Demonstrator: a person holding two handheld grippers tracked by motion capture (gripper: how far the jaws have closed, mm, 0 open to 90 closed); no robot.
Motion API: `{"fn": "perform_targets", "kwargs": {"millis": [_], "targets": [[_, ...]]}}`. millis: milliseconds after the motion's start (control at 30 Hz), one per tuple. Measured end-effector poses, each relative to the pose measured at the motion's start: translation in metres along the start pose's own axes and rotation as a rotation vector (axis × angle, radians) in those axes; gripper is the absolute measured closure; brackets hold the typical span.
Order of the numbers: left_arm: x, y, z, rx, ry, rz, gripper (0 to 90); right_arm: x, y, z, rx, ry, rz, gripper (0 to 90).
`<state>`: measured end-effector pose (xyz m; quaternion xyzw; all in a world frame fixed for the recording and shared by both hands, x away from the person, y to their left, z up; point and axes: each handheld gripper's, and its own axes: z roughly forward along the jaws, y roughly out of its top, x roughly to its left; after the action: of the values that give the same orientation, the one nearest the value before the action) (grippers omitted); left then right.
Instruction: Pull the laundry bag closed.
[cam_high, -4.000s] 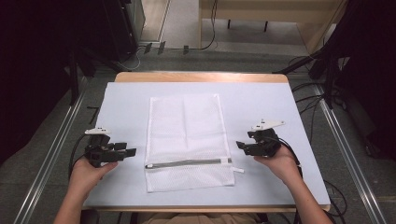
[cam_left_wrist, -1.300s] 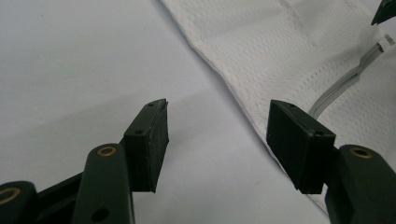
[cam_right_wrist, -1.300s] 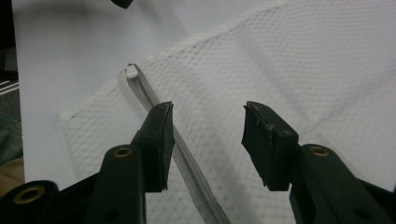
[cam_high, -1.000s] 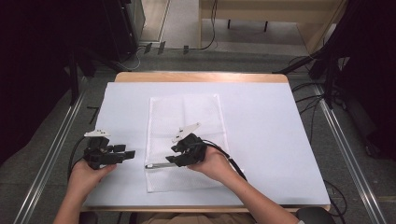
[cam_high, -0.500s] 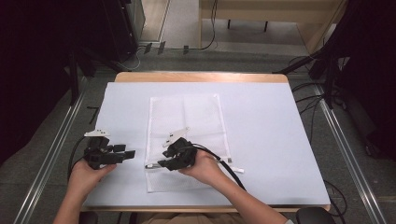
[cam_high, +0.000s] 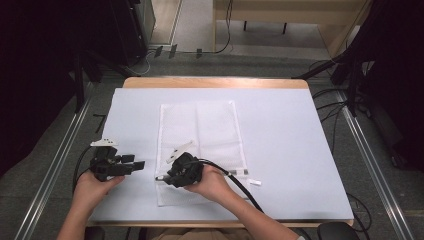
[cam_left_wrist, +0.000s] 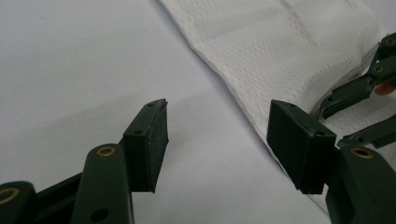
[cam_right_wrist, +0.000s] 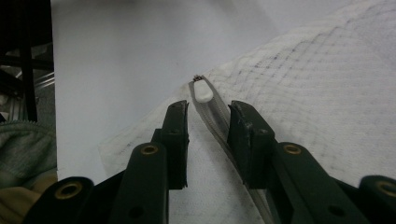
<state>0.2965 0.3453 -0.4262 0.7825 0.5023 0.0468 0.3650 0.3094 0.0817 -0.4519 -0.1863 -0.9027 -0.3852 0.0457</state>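
Right gripper (cam_high: 161, 177) at the zip end of a white mesh laundry bag (cam_high: 200, 135); left gripper (cam_high: 141, 164) waits beside it.

No brand, label or writing can be read on anything here. The white mesh laundry bag lies flat in the middle of the pale blue table cover (cam_high: 285, 140), its grey zip (cam_right_wrist: 211, 116) running across its near end. The right gripper's jaws have just been closing and now straddle the zip just behind its white pull tab (cam_right_wrist: 203, 91), with a narrow gap either side and the pads not yet pressing. The left gripper rests on the cover just left of the bag's edge, jaws wide apart and empty. A small white tab (cam_high: 254, 182) lies past the zip's far end. Black cables (cam_high: 235, 182) trail from the right gripper across the bag, and dark equipment stands around the table.
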Motion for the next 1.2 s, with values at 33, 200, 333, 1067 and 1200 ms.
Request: {"fn": "perform_targets", "kwargs": {"millis": [33,200,333,1067,1200], "targets": [[0.0,0.0,0.0,0.0,0.0,0.0,39.1,0.001,0.0,0.001,-0.001,0.001,-0.003,69.1],[0.0,0.0,0.0,0.001,-0.003,0.004,39.1,0.002,0.001,0.008,0.008,0.01,-0.004,70.9],[0.0,0.0,0.0,0.007,-0.003,0.006,39.1,0.004,0.002,0.015,0.018,0.017,0.006,72.3],[-0.001,0.0,0.0,0.003,-0.006,0.008,39.2,0.002,0.015,0.031,0.029,0.032,0.052,80.5],[-0.001,0.0,0.0,0.003,-0.006,0.009,39.3,-0.001,0.017,0.032,0.033,0.026,0.061,85.2]]}}
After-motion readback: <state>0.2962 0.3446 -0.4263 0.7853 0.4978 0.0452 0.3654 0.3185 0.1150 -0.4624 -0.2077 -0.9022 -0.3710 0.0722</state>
